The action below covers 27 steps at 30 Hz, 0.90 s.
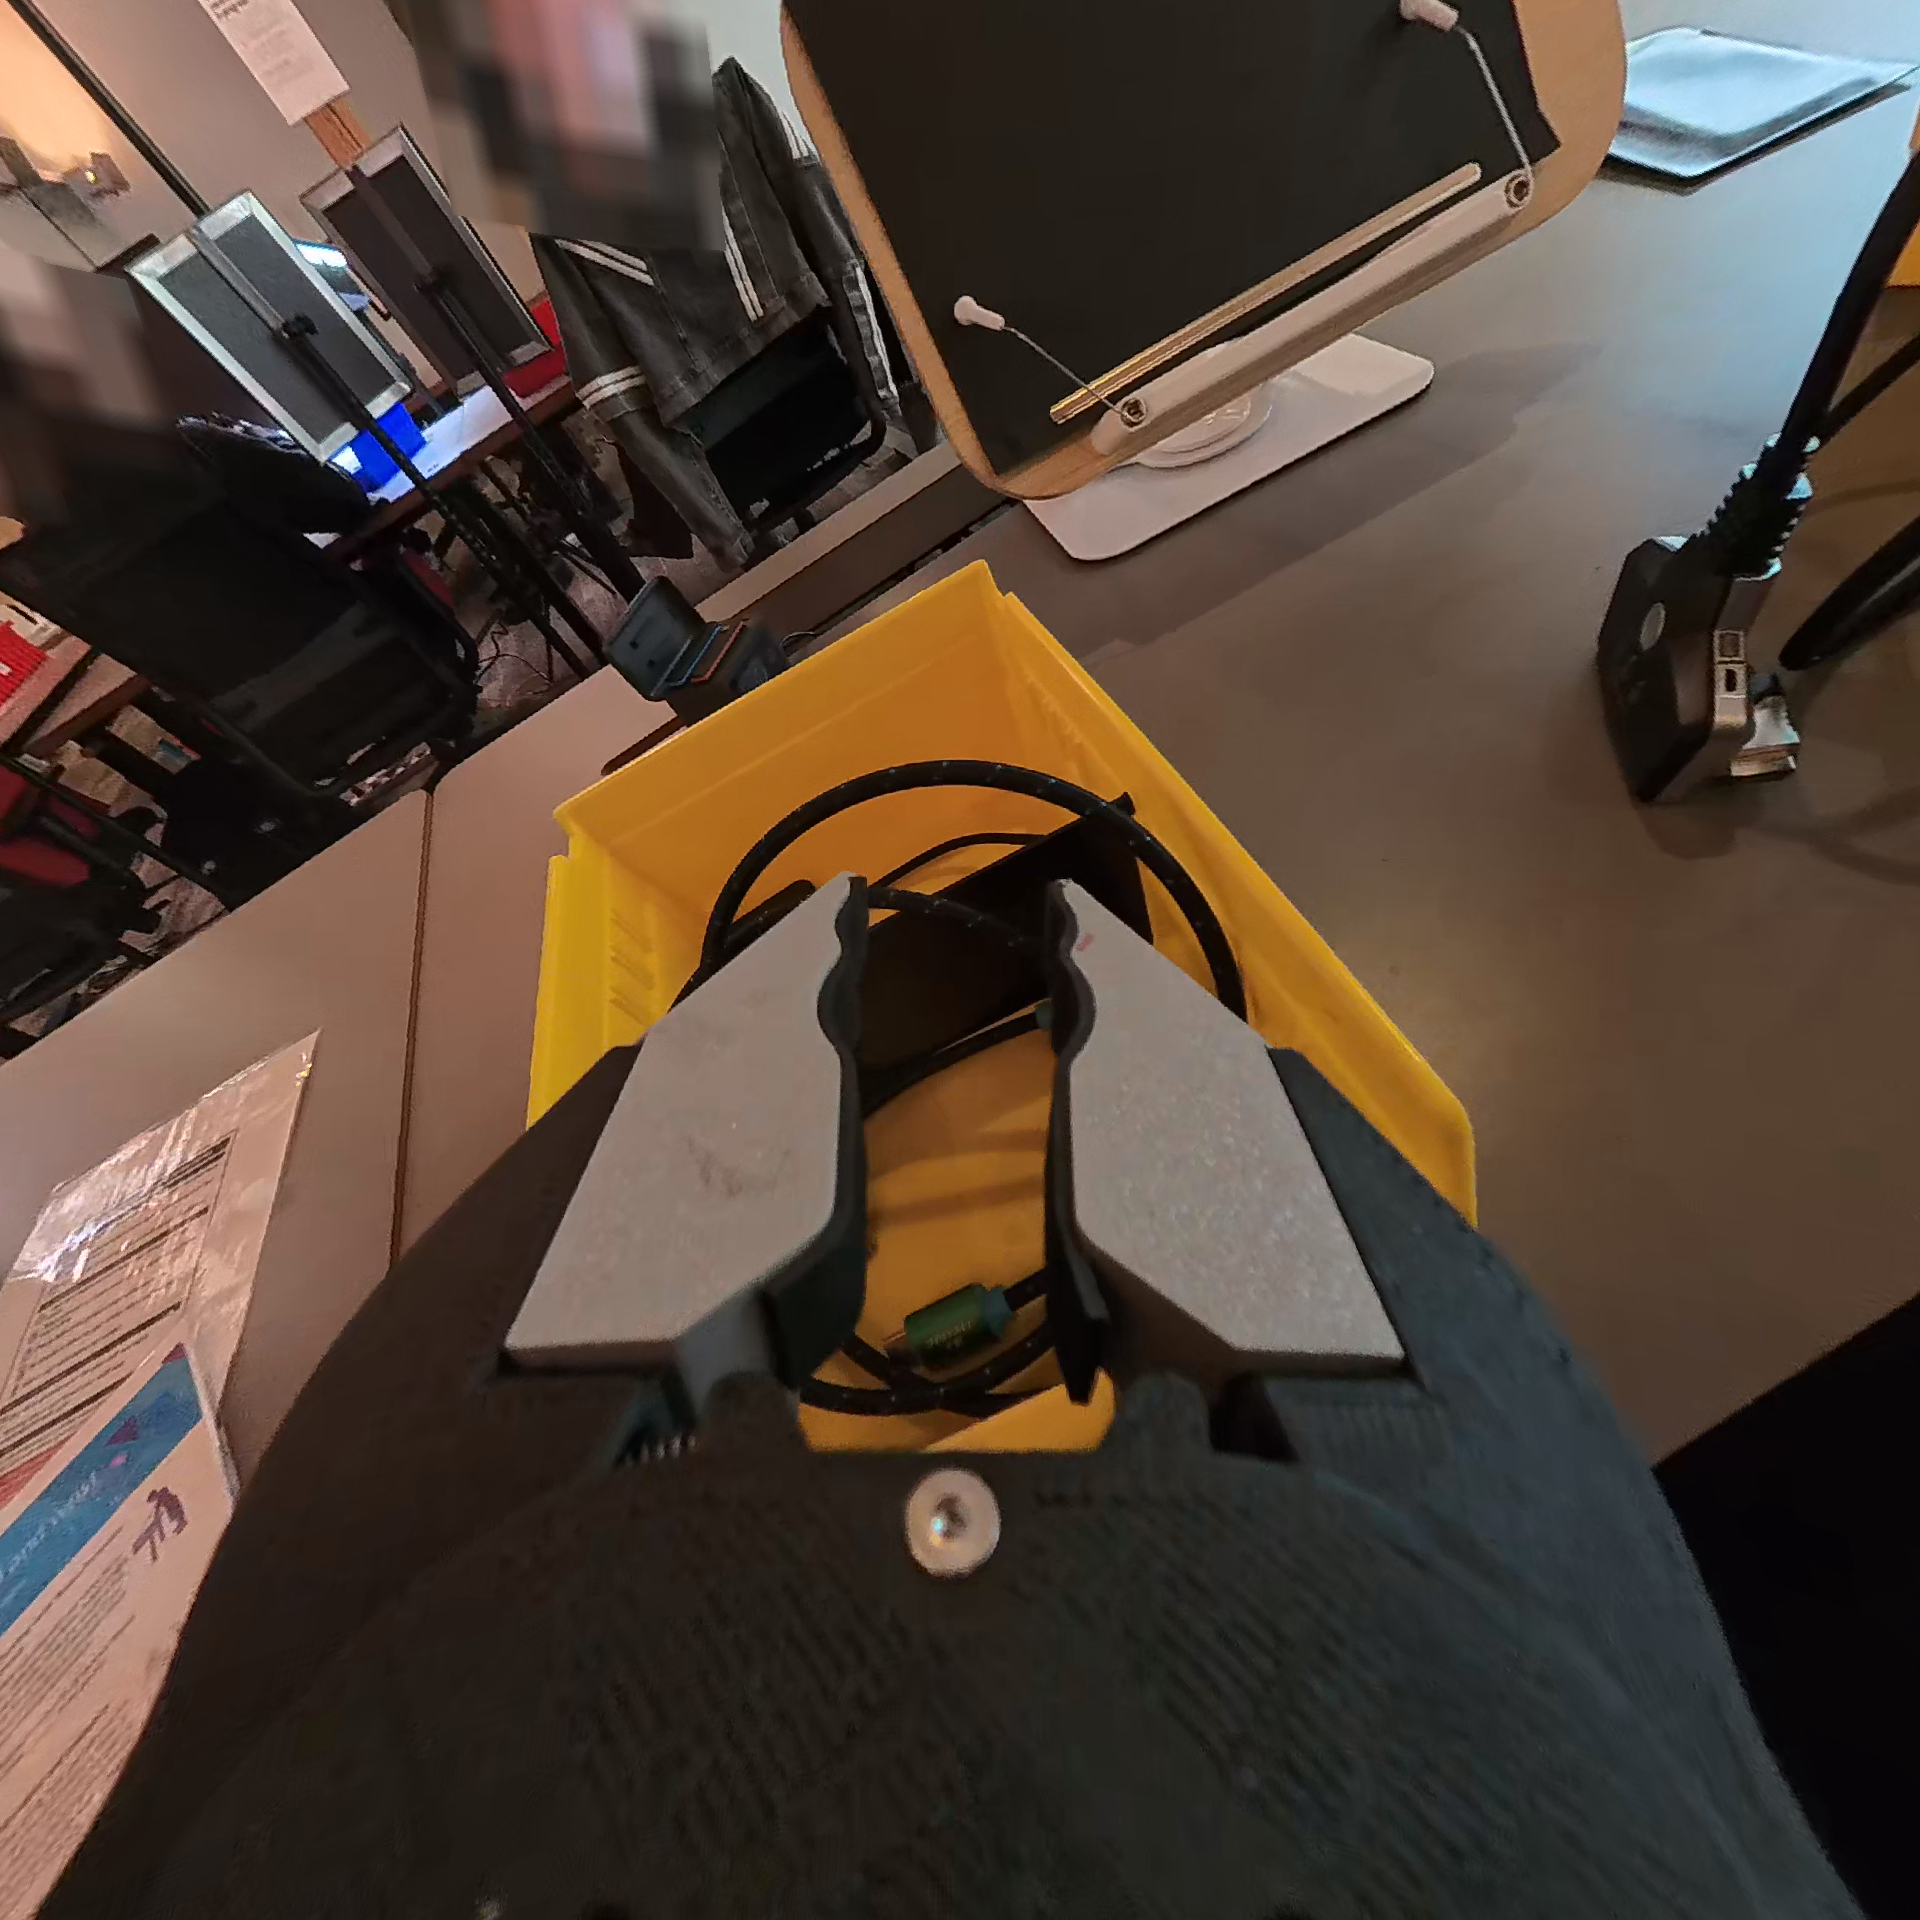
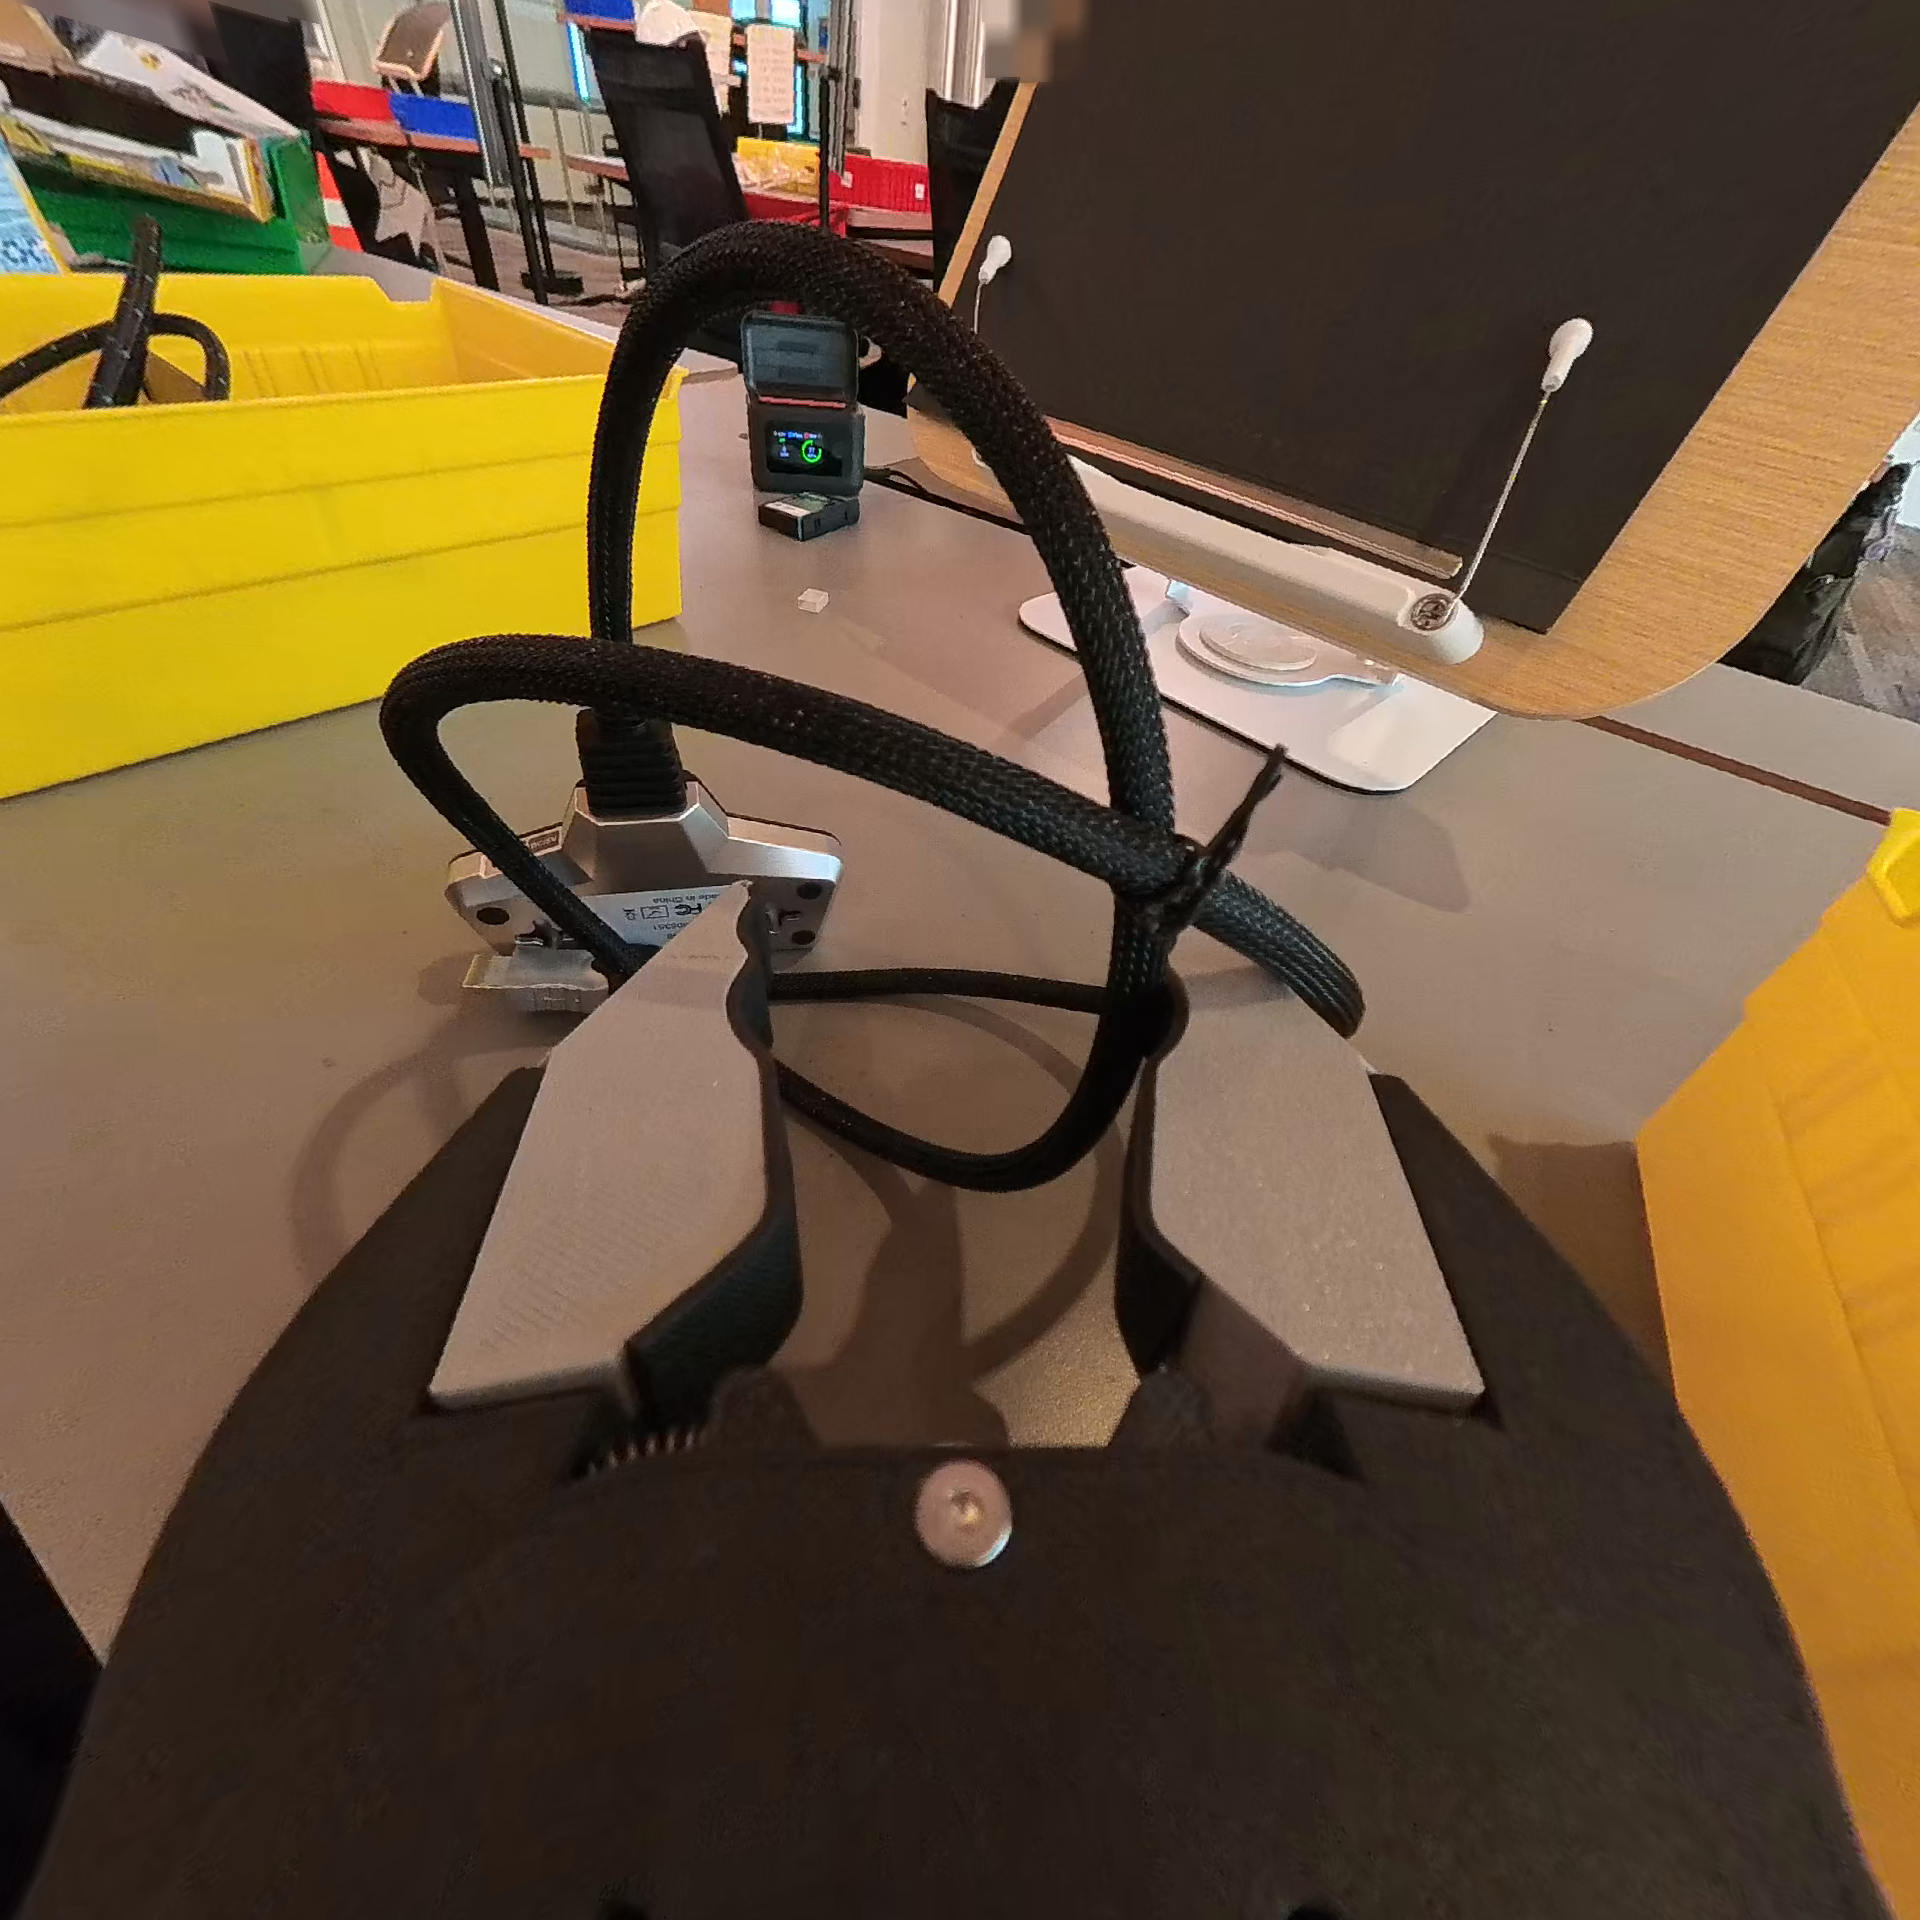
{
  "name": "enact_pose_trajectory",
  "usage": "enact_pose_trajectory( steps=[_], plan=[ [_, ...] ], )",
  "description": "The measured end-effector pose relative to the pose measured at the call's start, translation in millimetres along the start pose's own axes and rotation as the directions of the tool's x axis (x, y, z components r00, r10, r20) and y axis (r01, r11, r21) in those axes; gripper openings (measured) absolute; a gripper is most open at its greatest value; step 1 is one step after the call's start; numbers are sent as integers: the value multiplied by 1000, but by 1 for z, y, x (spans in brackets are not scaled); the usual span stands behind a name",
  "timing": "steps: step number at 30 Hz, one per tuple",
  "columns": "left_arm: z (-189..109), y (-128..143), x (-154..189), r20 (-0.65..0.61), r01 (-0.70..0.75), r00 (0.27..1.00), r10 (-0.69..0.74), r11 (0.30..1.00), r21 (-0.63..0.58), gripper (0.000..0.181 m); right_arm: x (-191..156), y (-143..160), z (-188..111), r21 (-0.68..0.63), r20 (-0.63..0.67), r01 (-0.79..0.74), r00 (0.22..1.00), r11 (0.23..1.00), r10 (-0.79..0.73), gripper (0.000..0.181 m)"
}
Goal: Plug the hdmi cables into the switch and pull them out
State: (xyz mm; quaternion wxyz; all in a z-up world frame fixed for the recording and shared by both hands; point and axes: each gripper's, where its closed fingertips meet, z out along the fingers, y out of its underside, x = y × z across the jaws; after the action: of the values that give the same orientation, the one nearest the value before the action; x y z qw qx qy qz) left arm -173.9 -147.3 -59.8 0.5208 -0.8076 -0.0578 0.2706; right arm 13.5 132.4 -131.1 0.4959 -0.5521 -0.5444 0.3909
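A: Item one, left gripper (image 1: 954, 914)?
B: Fingers (image 1: 727, 1132) parted by a moderate gap, nothing between them. It hangs over the yellow bin (image 1: 1340, 997) at frame centre, which holds a coiled thin black cable (image 1: 1195, 883) with a green plug (image 1: 943, 1333) near the lower middle.

A: Item two, right gripper (image 2: 951, 951)?
B: Fingers (image 2: 634, 1164) wide apart, gripping nothing. A loop of the thick braided cable (image 2: 1101, 623) runs across the gap and hides the right fingertip; whether it touches I cannot tell.

A: Item three, the switch (image 2: 644, 883)?
B: Silver, lying on the grey table (image 2: 208, 987) at left of centre, just past the left fingertip. The braided cable rises from its top. A cable tie (image 2: 1210, 852) binds the loops at centre right.

A: Background?
B: A stand with a black panel (image 2: 1403, 312), upper right.
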Motion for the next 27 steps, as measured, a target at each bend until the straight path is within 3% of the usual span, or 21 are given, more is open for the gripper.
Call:
enact_pose_trajectory(
  steps=[27],
  plan=[
    [0, -6, -7, 5, 38, 999, -38, 998, 46, 30, 0, 0, 0, -4, -6, 5, 1000, 1000, -5, 69]
  ],
)
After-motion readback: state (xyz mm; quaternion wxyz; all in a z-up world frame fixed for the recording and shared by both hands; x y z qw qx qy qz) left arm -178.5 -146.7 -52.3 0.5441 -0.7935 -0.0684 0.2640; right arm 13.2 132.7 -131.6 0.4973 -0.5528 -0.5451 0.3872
